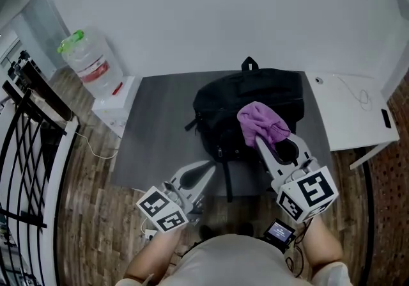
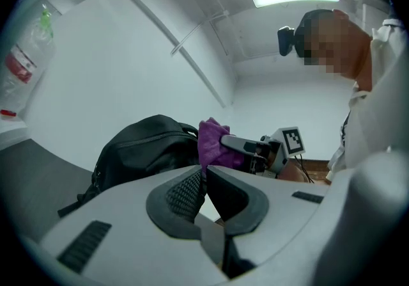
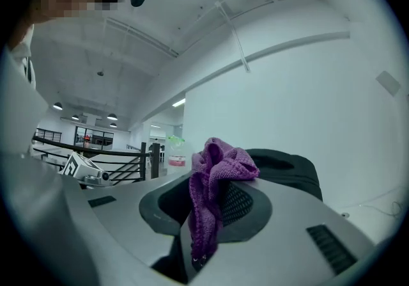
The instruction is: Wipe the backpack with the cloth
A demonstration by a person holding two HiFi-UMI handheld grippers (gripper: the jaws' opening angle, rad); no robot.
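Seen from the head camera, a black backpack [image 1: 249, 102] lies on a dark grey table [image 1: 160, 125]. Its carry handle points to the far edge and a strap trails toward the person. It spreads a little wider from left to right than from front to back.

The right gripper [image 1: 271, 141] has its jaws clamped on a bunched purple knitted cloth [image 1: 261, 121]. Its own view shows the cloth pinched between the pads, one end hanging down. The cloth sits over the near right part of the backpack, but no view shows whether it is touching the fabric.

The left gripper [image 1: 203, 173] has its jaws pressed together with nothing between them. It hangs at the table's near edge, just left of the trailing strap.

The right gripper is the nearer one, and most of the backpack's unwiped surface probably lies ahead of it and to its left.

A large water jug [image 1: 89, 64] stands off to the left.
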